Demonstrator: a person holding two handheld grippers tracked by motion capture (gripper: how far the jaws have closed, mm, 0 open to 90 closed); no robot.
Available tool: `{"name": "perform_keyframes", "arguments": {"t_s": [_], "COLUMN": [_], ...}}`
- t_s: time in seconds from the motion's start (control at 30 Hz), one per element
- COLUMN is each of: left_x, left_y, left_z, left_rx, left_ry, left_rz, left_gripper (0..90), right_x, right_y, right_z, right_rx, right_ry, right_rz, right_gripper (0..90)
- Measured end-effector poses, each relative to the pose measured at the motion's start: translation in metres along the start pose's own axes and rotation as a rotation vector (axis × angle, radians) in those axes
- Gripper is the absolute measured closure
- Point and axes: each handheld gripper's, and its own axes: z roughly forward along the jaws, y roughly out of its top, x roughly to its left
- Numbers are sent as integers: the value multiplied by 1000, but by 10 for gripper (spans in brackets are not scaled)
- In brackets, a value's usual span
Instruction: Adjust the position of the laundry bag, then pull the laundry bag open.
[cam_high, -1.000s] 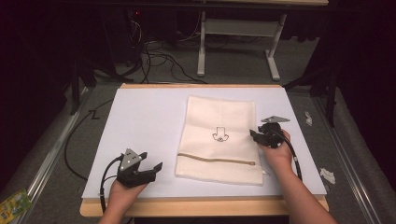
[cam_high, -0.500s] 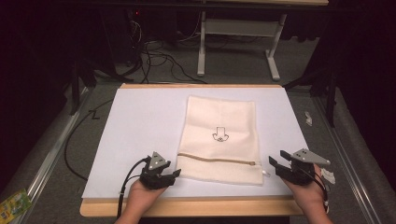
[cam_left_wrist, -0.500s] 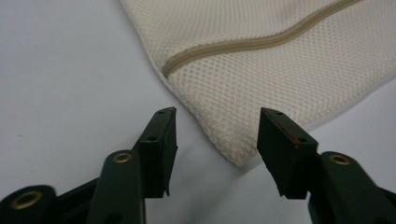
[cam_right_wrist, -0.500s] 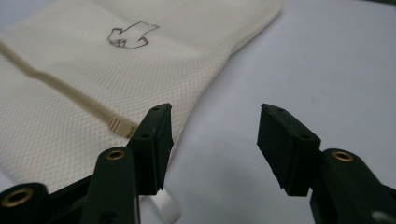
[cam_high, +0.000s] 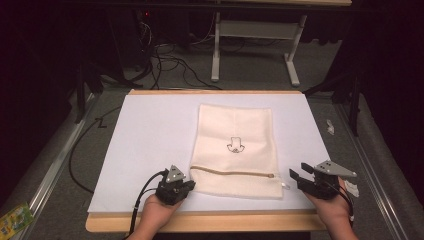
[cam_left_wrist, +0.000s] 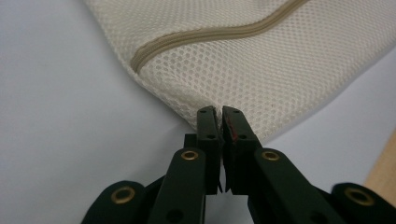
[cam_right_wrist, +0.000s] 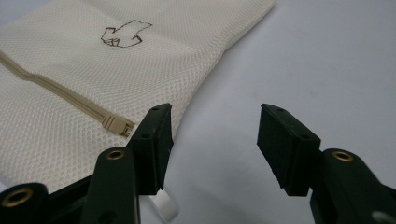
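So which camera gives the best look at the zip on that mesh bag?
The high view: the zip runs its whole length across the mesh bag. The left gripper view catches one end near the left gripper; the right gripper view shows the puller end.

The left tongs (cam_high: 186, 186), held low in the left hand (cam_high: 159, 212), have just closed and now pinch the bag's (cam_high: 235, 150) near corner, while the right tongs (cam_high: 297, 176), in the right hand (cam_high: 331, 210), hang half open just beside its other corner.
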Motion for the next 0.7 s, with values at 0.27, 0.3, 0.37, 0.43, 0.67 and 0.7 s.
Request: {"name": "perform_keyframes", "arguments": {"t_s": [0.27,0.3,0.37,0.43,0.67,0.7], "left_x": [-15,-15,-15,-13,7,14], "left_y": [-5,-5,-5,-4,-3,-4], "left_z": [-9,-10,-14,-19,-34,-33], "left_rx": [42,34,8,-43,-186,-168], "left_ry": [-61,-64,-62,-30,156,203], "left_rz": [56,54,58,58,-18,-25], "left_gripper": [867,859,801,705,407,390], "right_x": [1,1,0,0,2,5], "right_y": [-2,-2,-2,-2,-4,-4], "right_z": [2,2,1,1,5,7], "right_rx": [4,2,3,3,9,18], "right_ry": [5,6,8,10,22,23], "right_rz": [8,11,16,18,38,27], "right_gripper": [456,453,449,440,418,418]}}
